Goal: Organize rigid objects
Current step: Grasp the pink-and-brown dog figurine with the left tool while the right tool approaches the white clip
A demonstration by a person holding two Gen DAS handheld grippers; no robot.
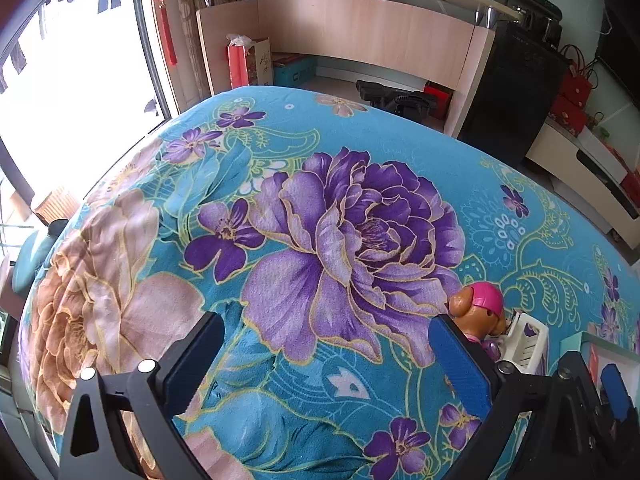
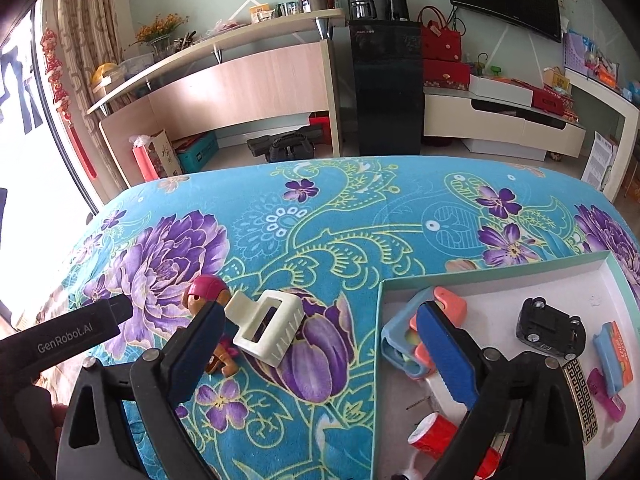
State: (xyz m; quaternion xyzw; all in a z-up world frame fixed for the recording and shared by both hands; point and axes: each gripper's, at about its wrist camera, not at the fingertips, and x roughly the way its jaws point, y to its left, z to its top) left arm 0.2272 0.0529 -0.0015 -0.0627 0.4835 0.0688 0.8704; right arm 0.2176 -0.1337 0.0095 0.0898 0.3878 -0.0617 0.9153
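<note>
Here, right gripper open; holding nothing.

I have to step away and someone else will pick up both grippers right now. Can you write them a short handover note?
Left hand-held gripper: open, empty, over the floral blanket.
Right hand-held gripper: open, empty, above the blanket beside the box.
Still out on the blanket: the toy dog with pink cap and the cream hair claw clip, lying next to each other left of the box.
Done: the shallow box already holds a black toy car, a blue and coral piece, a red cylinder and a few other small items.
Left: move the dog and the clip into the box.
</note>
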